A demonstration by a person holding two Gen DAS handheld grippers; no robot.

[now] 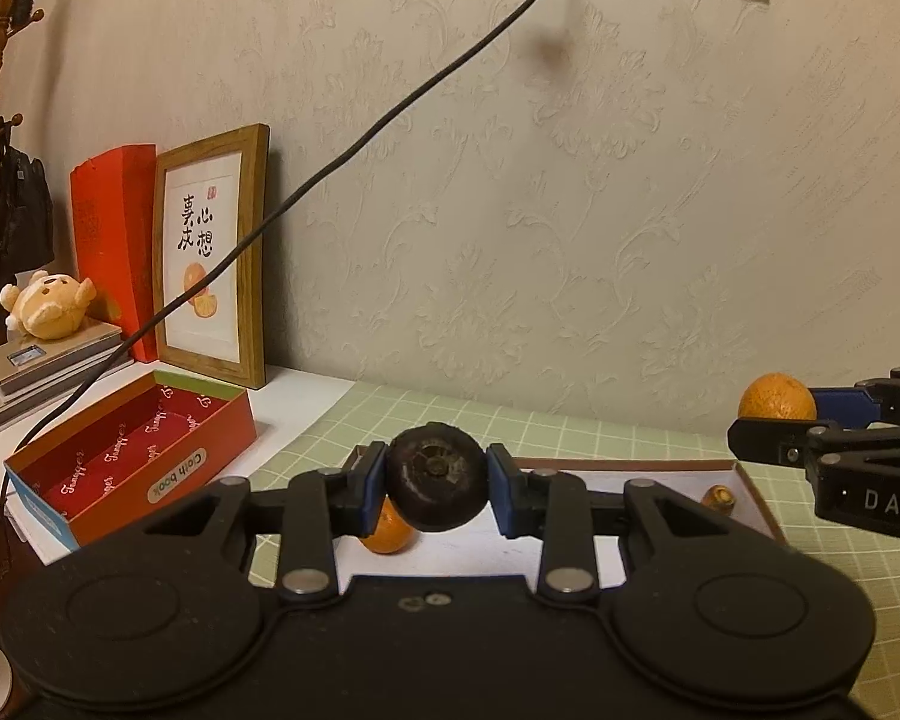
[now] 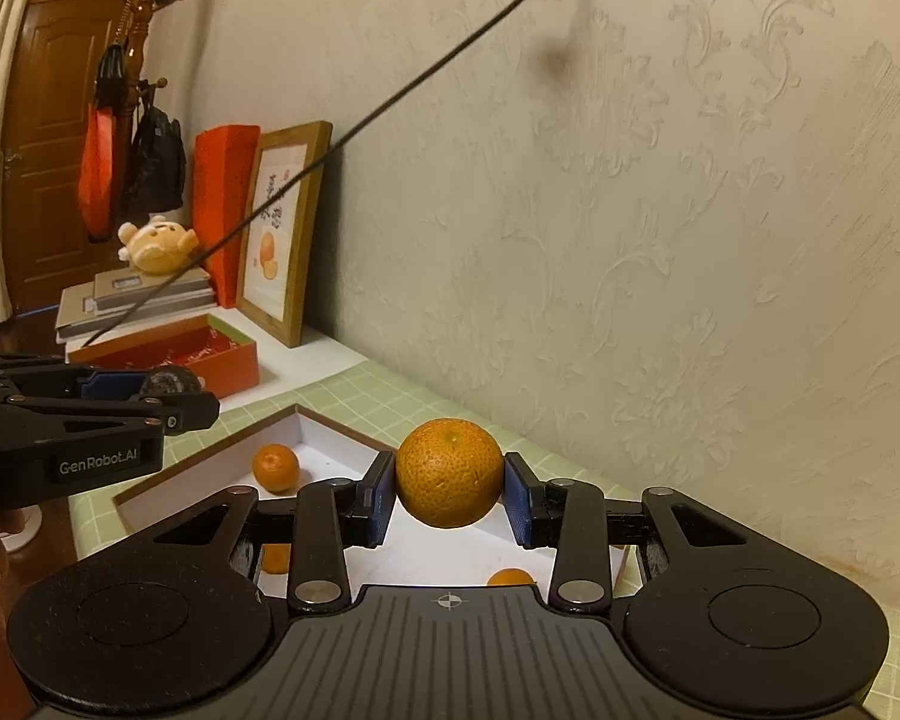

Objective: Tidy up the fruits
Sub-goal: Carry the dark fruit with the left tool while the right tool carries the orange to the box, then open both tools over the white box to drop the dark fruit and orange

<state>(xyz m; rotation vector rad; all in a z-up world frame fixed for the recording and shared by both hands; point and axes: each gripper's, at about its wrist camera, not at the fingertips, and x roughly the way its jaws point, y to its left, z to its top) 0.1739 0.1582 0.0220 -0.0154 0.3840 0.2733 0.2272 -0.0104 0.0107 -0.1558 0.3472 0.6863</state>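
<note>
The blue-padded fingers (image 1: pixel 373 483) of the left gripper (image 1: pixel 435 480) are clamped on a dark fruit (image 1: pixel 435 477), one pad pressing each side, and the fruit hangs clear above the white tray (image 1: pixel 744 477). The fingers (image 2: pixel 517 501) of the right gripper (image 2: pixel 449 495) are clamped in the same way on a large orange (image 2: pixel 449 472), which is also held in the air above the tray. The dark fruit is round, matte and nearly black, with a small dried stem cap facing the camera. The large orange is round with a pitted, dimpled peel. The white tray is shallow and rectangular, with a smooth white floor and a thin brown outer edge; it rests on a pale green grid-patterned mat (image 2: pixel 354 396). Inside the tray, the right wrist view shows a small orange (image 2: pixel 276 467) near the far left corner and two more orange fruits partly hidden behind the gripper body. The red box (image 1: pixel 132 456) stands to the left of the mat, on the white surface; it is an open rectangular cardboard box with a red printed lining, and no contents are visible in it. A wooden picture frame (image 1: pixel 213 255) leans against the embossed wallpaper behind the box. A plush toy (image 1: pixel 45 305) lies on stacked books (image 1: pixel 48 360).
</note>
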